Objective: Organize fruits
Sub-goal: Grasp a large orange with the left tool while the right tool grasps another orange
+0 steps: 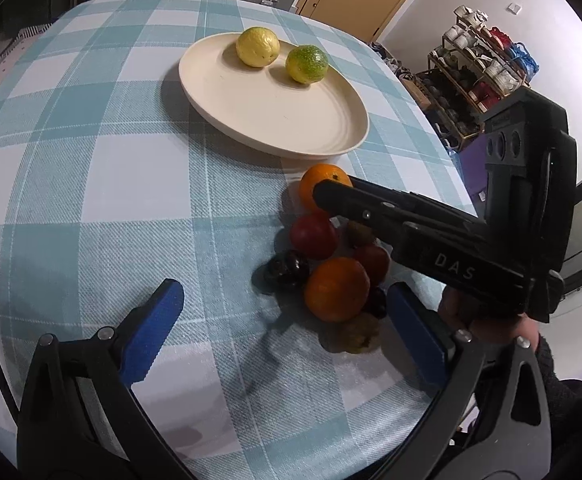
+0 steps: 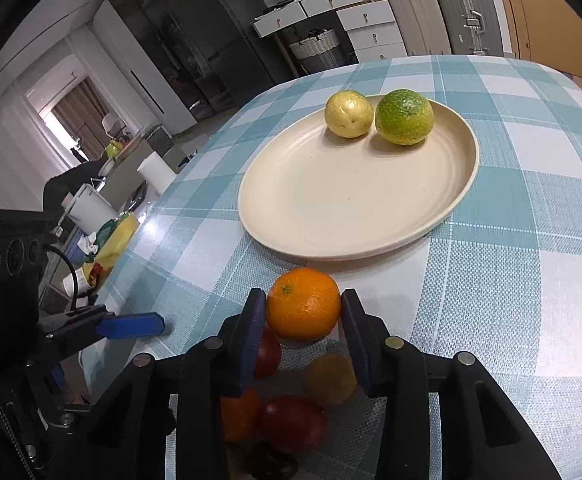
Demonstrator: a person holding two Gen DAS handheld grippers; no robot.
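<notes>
Black left gripper (image 1: pixel 285 334), blue pads (image 1: pixel 153 334) (ribbed), silver screws

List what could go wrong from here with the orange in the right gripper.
1. The right gripper brackets the orange, but firm contact on both pads is not certain; it may slip when lifted.
2. The orange sits at the edge of the fruit pile; pulling it away could nudge the red fruit beside it and set it rolling.
3. The plate already holds a yellow fruit and a green fruit; a careless release could knock them.
</notes>
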